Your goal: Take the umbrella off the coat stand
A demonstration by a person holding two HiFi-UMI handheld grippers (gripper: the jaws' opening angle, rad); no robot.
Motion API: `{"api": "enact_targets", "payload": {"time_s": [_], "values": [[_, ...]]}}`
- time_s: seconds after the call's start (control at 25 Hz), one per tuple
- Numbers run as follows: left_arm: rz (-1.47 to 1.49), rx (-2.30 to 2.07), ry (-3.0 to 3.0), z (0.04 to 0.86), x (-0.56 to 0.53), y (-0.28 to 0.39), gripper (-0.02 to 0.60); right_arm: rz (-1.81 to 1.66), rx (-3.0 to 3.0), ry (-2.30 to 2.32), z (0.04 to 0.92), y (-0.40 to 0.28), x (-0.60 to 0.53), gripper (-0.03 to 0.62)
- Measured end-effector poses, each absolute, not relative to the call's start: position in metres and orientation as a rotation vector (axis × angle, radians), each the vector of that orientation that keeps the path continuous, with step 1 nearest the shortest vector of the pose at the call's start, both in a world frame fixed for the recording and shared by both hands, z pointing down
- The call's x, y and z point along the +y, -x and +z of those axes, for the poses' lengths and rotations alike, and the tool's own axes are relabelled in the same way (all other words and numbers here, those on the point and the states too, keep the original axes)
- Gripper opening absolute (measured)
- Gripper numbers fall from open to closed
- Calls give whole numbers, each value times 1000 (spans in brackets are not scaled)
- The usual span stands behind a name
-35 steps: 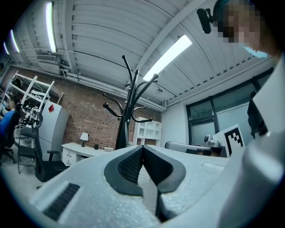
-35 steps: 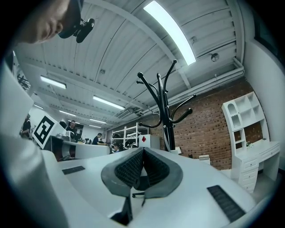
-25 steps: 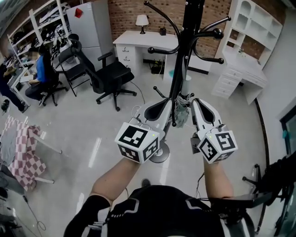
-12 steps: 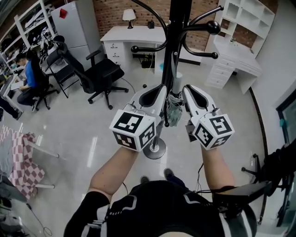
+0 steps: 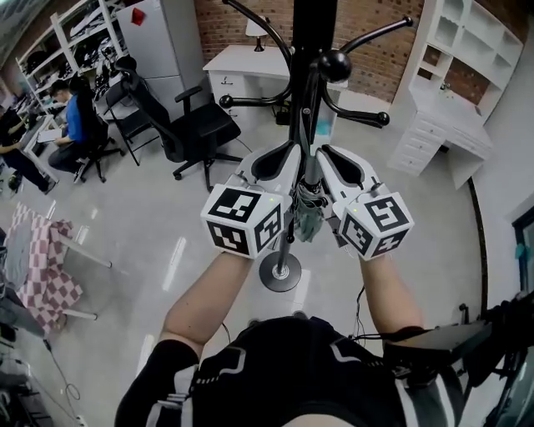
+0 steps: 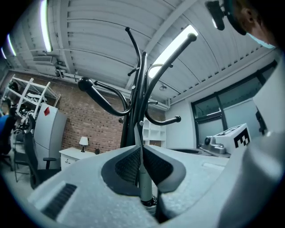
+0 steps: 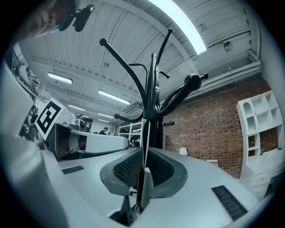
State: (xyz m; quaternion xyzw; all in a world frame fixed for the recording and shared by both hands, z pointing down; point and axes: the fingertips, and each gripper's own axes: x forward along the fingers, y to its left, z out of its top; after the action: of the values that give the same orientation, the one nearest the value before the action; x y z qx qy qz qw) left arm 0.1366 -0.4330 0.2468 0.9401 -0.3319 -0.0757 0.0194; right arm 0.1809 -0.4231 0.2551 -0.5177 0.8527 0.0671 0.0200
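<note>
Left tongs (image 5: 286,160) are pinched tight on the thin strap (image 6: 141,138) of the umbrella (image 5: 307,218), which hangs against the coat stand (image 5: 315,33). Right tongs (image 5: 327,158) clamp it likewise. Best to raise both together, keeping the strap taut, until it clears its hook.

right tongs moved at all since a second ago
Yes. The right tongs have swung in leftward toward the coat stand pole and now sit right beside it.
</note>
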Motion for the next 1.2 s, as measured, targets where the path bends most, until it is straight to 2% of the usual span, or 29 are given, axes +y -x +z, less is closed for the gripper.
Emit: {"api": "enact_targets", "payload": {"time_s": [0.32, 0.44, 1.2], "values": [[-215, -1152, -2913, 243, -453, -143, 11, 215, 2749, 1398, 254, -175, -442, 11], [-210, -1172, -2912, 243, -457, -145, 43, 200, 2772, 1309, 253, -174, -446, 71], [-147, -1218, -2929, 246, -457, -145, 48, 108, 2916, 903, 262, -161, -458, 47]]}}
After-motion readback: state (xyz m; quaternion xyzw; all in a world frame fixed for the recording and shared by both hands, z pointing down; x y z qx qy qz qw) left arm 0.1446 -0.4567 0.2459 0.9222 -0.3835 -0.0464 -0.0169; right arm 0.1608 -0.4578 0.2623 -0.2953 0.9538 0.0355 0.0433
